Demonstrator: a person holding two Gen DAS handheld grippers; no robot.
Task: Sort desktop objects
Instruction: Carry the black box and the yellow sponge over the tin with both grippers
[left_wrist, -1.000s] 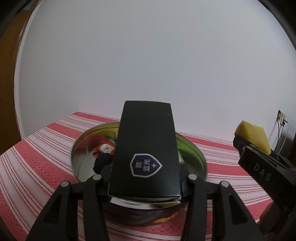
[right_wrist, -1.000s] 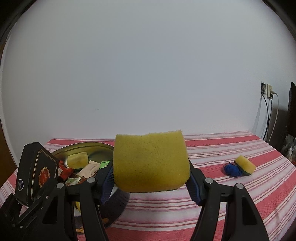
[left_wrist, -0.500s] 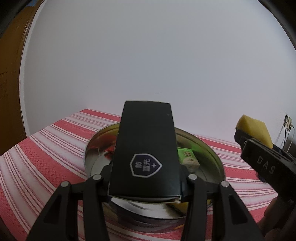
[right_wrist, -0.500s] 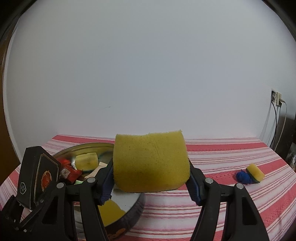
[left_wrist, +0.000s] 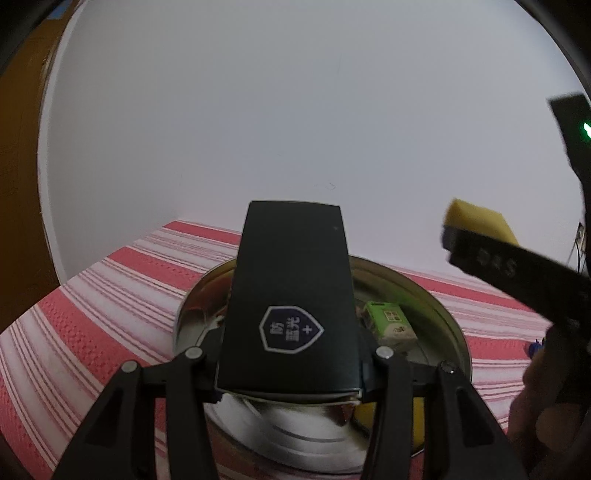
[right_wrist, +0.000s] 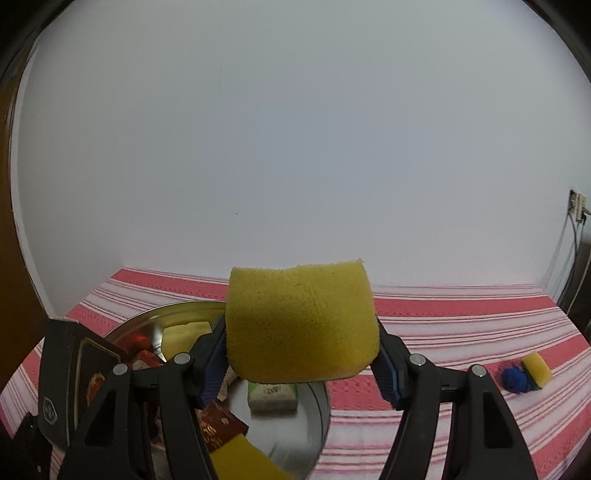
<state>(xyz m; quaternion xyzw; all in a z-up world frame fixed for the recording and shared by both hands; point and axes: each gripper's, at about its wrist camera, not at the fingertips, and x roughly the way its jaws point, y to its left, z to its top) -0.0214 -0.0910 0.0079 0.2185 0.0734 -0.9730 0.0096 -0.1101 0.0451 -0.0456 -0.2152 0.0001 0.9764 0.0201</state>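
Over the round metal tin, left tongs grip a black box between both fingers, spread only as wide as the box itself. Box tilts up and away from the camera, shield logo facing the lens; its lower edge hangs above the tin's interior, clear of the contents. Same box shows at the left edge of the right wrist view, gold-trimmed face visible.

Right tongs clamp a yellow sponge, fingers set wide and pressed into its two sides (blue pads just visible against it). Sponge held in the air, above the tin's right part. From the left wrist view the sponge rides high to the right, above the tin rim.

Inside the tin: a green-and-white packet, red wrappers, a pale yellow piece, another yellow slab at the near rim.

Tin sits on a counter with a red-and-white striped cloth. Well to the right on the cloth lie a small sponge and a blue ball, touching.
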